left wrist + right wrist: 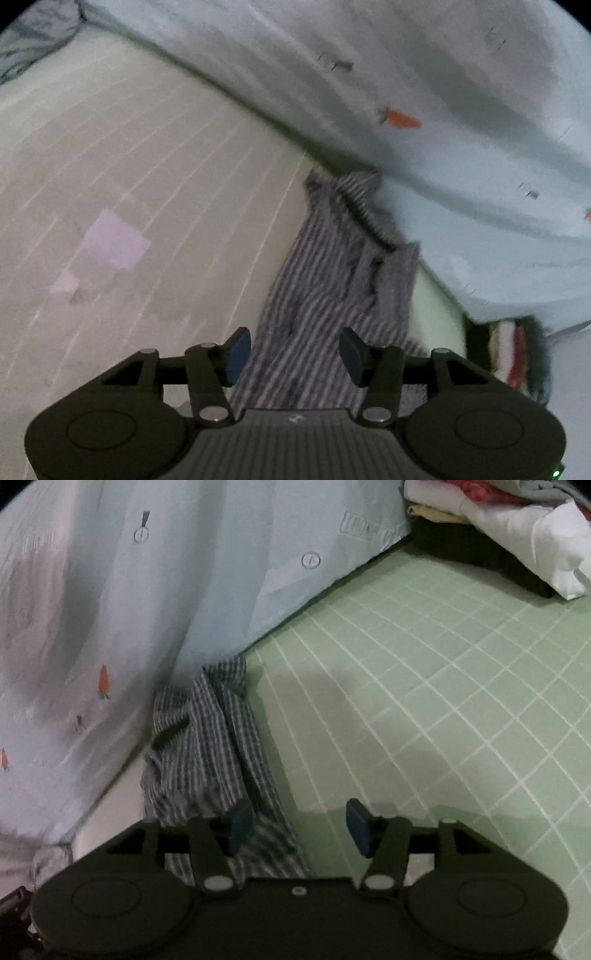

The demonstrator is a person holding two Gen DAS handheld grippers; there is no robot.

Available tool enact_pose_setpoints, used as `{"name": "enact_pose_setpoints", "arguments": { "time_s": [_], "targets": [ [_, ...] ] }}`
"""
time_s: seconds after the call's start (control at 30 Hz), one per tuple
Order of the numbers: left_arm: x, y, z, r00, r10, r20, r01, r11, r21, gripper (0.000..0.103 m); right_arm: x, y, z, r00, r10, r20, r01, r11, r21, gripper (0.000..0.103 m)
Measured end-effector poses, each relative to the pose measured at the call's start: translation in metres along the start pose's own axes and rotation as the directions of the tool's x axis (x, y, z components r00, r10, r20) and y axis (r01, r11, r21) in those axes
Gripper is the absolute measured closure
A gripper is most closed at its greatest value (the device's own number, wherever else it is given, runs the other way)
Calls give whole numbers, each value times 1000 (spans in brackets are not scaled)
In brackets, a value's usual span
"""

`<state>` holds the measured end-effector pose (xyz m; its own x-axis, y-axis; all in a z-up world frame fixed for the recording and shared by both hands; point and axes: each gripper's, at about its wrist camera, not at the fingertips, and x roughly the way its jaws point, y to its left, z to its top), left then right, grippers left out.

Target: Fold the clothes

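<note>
Striped garment (pixel 325 280) lies flat on the green sheet (pixel 443 701), against the pale quilt (pixel 184 572).
Left gripper (pixel 294 356) and right gripper (pixel 300 827) both stand released, nothing pinched, likely so the fold can settle.

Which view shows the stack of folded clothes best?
The right wrist view: the stack sits at its top right, lit, with white and red layers distinguishable, though cropped by the frame. The left wrist view shows only a small, dim, blurred sliver at its right edge.
</note>
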<state>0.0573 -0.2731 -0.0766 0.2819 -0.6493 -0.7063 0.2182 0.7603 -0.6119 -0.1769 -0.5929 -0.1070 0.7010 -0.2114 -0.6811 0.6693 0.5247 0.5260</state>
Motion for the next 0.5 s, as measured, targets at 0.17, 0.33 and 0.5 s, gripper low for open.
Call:
{"name": "enact_pose_setpoints", "arguments": {
  "time_s": [0.17,0.33,0.5],
  "targets": [
    [34,-5,-10,995,23,-92,-16,997,74,49,1,-7,-6,992,124,25,-125,991,42,29],
    [78,-29,-4,989,52,-136,-21,975,219,49,33,0,4,992,128,-17,-128,992,8,25],
    [105,-40,5,985,71,-160,-22,957,289,49,65,-6,8,992,91,-89,-87,995,52,25]
  ]
}}
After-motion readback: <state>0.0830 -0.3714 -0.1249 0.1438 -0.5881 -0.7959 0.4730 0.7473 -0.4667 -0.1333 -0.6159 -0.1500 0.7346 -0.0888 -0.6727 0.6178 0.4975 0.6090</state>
